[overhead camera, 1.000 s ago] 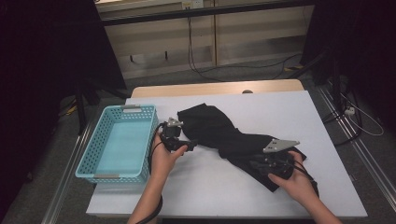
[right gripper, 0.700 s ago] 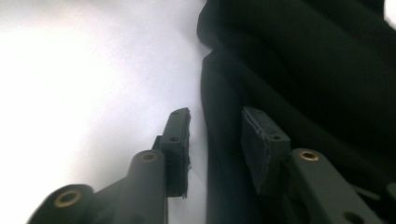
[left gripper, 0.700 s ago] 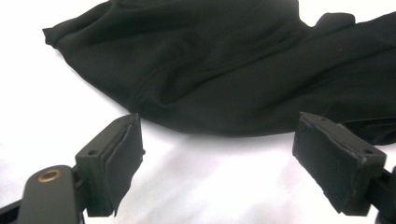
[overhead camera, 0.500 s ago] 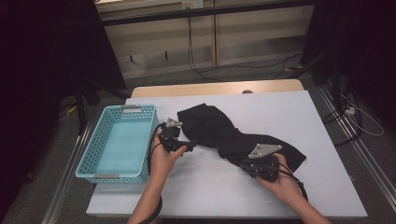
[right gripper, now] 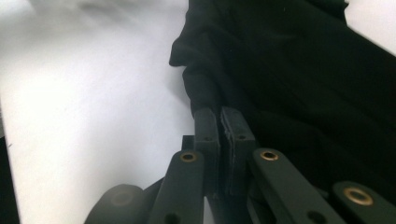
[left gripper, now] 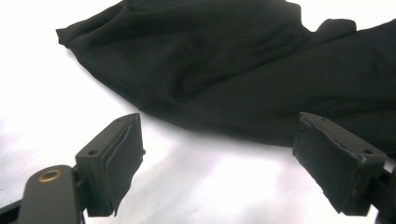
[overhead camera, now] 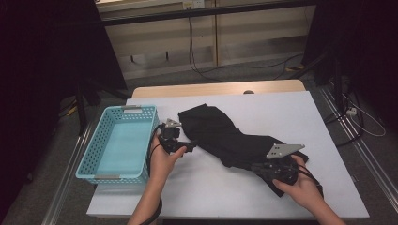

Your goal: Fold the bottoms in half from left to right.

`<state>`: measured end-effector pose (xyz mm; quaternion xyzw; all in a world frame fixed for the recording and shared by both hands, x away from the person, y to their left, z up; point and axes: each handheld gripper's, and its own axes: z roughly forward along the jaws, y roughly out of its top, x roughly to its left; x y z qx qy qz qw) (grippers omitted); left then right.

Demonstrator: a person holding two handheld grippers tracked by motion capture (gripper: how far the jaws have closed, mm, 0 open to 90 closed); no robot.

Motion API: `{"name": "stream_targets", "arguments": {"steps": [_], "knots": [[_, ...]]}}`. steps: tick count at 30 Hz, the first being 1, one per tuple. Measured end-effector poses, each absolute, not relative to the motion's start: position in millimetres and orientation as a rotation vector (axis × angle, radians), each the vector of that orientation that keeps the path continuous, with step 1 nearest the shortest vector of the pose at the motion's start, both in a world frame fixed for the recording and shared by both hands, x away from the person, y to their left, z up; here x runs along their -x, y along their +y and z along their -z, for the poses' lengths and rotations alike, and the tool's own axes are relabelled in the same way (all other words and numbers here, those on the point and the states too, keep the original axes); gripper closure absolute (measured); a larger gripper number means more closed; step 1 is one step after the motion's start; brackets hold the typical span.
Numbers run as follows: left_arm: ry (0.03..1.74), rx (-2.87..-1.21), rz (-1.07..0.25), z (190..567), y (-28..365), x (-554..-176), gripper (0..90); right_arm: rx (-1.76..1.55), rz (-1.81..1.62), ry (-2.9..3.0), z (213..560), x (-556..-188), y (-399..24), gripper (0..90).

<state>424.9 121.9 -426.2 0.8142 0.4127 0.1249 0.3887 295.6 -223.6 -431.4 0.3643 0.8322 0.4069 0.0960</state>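
On the white table [overhead camera: 291,112], a black garment [overhead camera: 220,133] lies slantwise right of the blue basket [overhead camera: 117,140]. The right gripper [right gripper: 219,122] has just clamped its near edge; the left gripper [left gripper: 219,154] waits, jaws apart, just short of the cloth.

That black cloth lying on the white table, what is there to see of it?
The black cloth looks like a soft, matte garment, rumpled and folded over itself, stretched slantwise across the white table from near the blue basket toward the person's right hand. It lies flat on the tabletop. The right gripper has just been closing and looks pinched shut on a fold at the cloth's edge. The left gripper stands open just short of the cloth's near edge, not touching it.
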Motion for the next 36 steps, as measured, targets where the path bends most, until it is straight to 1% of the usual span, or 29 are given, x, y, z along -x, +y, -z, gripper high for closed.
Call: {"name": "stream_targets", "arguments": {"steps": [6,9,11,13,17,21,27,32,36], "knots": [[1.042,-2.075,-0.323,426,121,-426,16.5,-1.054,-1.213,2.485,430,-292,-228,85.4],[1.039,-2.090,-0.316,427,121,-427,16.5,-1.060,-1.210,2.501,438,-292,-227,82.2],[1.044,-2.081,-0.312,427,120,-427,16.5,-1.053,-1.194,2.507,441,-292,-222,76.5],[1.044,-2.080,-0.315,427,119,-426,16.5,-1.049,-1.180,2.471,441,-292,-216,66.5],[1.040,-2.088,-0.316,428,119,-426,16.5,-0.992,-1.183,2.436,437,-292,-203,64.0],[1.039,-2.092,-0.321,428,121,-424,16.4,-0.924,-1.203,2.421,435,-294,-188,64.2],[1.042,-2.093,-0.318,426,126,-418,16.2,-0.822,-1.240,2.463,436,-303,-162,69.7],[1.060,-2.088,-0.321,428,133,-414,16.0,-0.748,-1.168,2.509,447,-312,-139,68.5],[1.078,-2.084,-0.327,428,141,-411,16.0,-0.759,-1.076,2.509,455,-322,-134,68.5]]}}
